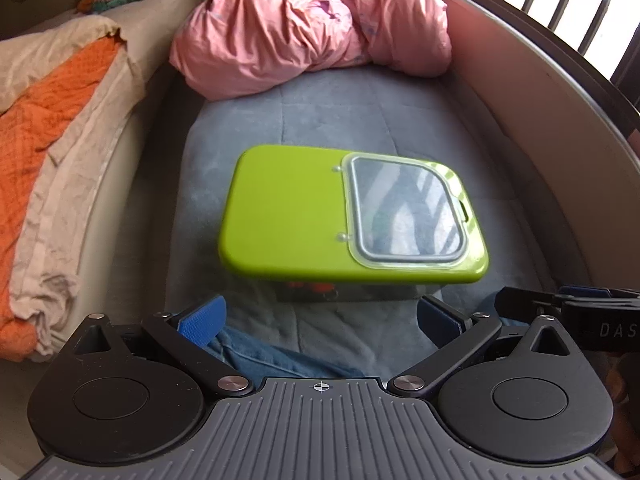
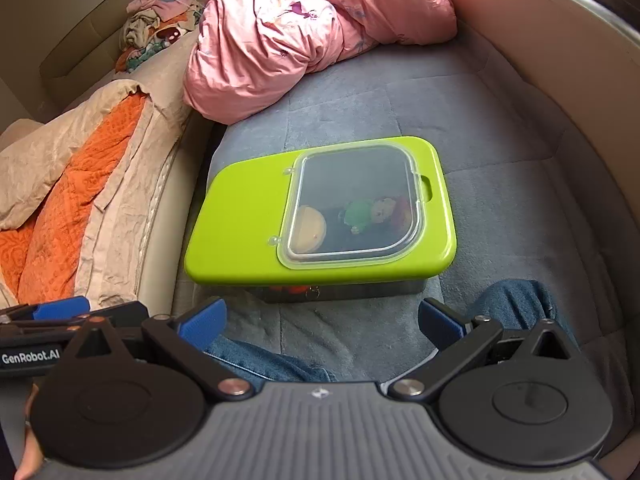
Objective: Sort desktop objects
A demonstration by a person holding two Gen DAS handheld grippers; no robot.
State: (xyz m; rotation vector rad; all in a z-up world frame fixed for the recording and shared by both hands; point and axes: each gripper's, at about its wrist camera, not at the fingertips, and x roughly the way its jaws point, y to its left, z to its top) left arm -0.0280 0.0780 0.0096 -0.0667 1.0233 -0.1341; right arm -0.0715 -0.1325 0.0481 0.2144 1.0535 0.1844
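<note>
"GenRobot.AI" on the left gripper (image 2: 132,312); cut-off "DAS" on the right gripper (image 1: 532,300).

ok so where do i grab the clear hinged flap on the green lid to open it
Take the clear hinged flap on the lime-green plastic lid by its small tab at the far-right edge. The two hinge knobs sit on the opposite side, so it probably swings up from the tab; the right gripper, open, is nearer.
</note>
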